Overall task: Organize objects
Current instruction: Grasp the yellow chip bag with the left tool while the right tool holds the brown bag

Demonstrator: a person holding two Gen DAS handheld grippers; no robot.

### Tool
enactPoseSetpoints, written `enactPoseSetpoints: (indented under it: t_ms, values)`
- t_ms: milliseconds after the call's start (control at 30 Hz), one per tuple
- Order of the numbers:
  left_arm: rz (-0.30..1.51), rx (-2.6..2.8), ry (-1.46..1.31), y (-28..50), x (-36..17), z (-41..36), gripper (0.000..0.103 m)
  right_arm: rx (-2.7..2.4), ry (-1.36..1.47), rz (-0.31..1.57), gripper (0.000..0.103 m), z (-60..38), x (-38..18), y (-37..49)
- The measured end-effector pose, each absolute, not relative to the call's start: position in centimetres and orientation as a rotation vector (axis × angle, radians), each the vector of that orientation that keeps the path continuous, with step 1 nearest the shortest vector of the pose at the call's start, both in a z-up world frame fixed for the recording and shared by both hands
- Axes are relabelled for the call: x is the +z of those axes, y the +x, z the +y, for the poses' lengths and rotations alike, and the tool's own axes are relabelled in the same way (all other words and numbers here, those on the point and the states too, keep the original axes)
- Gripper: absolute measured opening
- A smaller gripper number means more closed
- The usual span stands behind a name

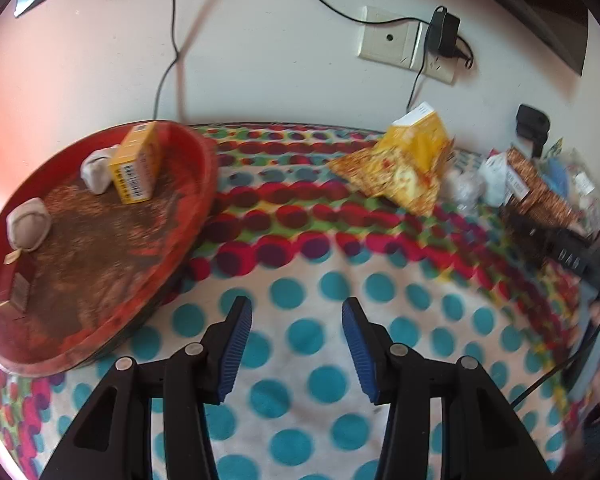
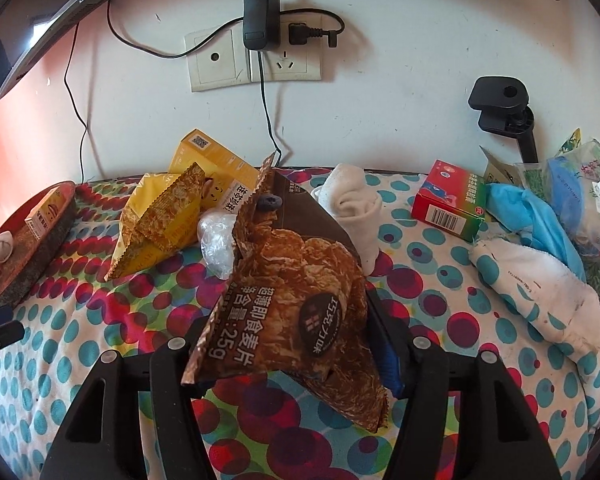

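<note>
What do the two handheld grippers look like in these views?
Both look alike. The left gripper has black plastic linkage arms with triangular cut-outs, round silver pivot pins, and blue ribbed pads on its fingers. The right gripper shows the same black arms, silver pins and one blue pad. No markings visible.

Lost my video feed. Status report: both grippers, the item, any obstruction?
Left hand-held gripper open, empty, over the dotted cloth. Right hand-held gripper shut on brown cereal bag. Red tray left, nothing blocking.

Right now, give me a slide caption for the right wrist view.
Right tool lifting a brown cereal bag above the polka-dot blanket, clutter behind.
</note>
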State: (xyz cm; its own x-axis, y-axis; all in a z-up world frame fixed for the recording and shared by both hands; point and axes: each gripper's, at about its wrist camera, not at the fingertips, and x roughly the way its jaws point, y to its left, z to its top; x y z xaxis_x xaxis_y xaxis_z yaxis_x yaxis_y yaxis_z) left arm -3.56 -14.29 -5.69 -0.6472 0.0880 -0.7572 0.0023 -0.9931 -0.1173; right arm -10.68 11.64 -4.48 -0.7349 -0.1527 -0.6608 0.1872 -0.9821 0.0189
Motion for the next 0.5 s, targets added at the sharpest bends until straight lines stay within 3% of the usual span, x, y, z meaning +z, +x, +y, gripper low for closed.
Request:
enactPoseSetpoints:
  t_ms: [333,500]
  values:
    - [0.205,2.712,-1.229,-9.6,-4.2,-5.6,0.054,-2.755,1.048,0.062,0.059,11.7,-4.5,-10.7]
    - [0.254,2.694,-1.261,-12.8,-5.0,-2.9,0.055,-2.754,1.044,0.053,0.059,11.8,-4.5,-10.7]
